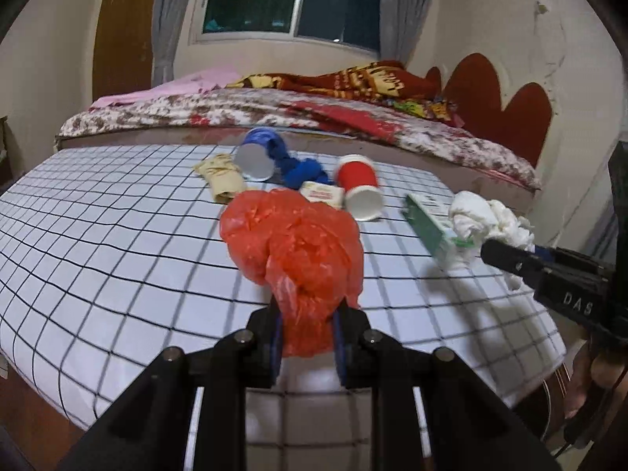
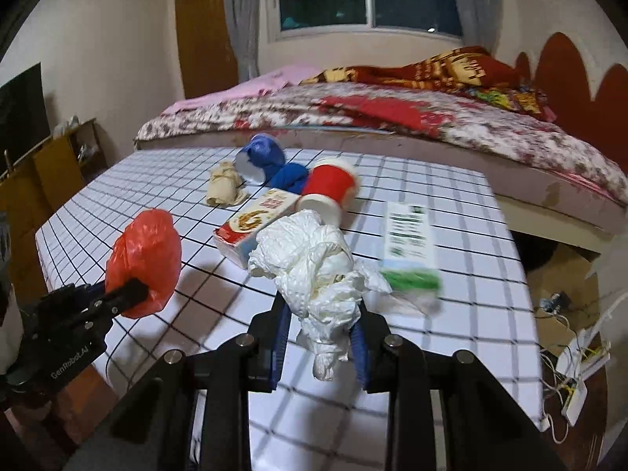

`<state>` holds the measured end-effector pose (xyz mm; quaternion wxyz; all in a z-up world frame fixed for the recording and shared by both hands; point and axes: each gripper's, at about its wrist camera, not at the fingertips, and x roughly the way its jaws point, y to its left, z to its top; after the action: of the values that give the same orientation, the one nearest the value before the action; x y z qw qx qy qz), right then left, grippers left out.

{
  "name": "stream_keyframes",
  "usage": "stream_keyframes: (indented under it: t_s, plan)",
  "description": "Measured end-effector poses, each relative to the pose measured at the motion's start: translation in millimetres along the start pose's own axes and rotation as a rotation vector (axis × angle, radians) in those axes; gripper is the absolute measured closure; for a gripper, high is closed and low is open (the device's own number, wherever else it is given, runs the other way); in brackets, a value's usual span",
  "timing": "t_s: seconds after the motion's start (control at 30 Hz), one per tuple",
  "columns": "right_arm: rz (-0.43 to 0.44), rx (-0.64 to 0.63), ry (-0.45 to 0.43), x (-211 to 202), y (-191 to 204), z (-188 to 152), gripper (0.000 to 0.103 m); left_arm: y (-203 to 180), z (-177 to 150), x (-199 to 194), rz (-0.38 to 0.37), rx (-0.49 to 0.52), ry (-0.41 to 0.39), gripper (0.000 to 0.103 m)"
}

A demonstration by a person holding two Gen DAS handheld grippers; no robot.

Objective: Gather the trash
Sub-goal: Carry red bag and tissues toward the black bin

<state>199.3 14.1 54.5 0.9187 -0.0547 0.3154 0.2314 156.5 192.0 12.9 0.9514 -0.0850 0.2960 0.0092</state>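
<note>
Both jaws clamped: red bag point(image 1: 292, 251), white bag point(image 2: 314, 271) (cables point(image 2: 569, 369) right-view only)

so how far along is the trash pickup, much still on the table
Nothing looks binned yet; no bin shows. In hand: the left gripper is shut on the red plastic bag, the right gripper on the white crumpled bag. Left on the checked table: blue cup, red cup, beige wrapper, two cartons, blue wad.

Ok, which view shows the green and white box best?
The right wrist view: the green and white box lies face up on the table, though blurred. The left wrist view shows only its edge, partly behind the white bag.
</note>
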Motion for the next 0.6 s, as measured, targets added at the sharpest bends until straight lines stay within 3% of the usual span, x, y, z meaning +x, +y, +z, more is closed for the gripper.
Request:
stream_keyframes:
  t_s: [0.27,0.6]
  plan:
    - [-0.08,0.01,-0.071,-81,-44,-46,0.073,-47,-19,-26,-0.085,0.053,-0.018,0.081]
    - [-0.189,0.099,-0.081,-148,-110,-90,0.073,-108,-40,-39,-0.185,0.122,0.009,0.081]
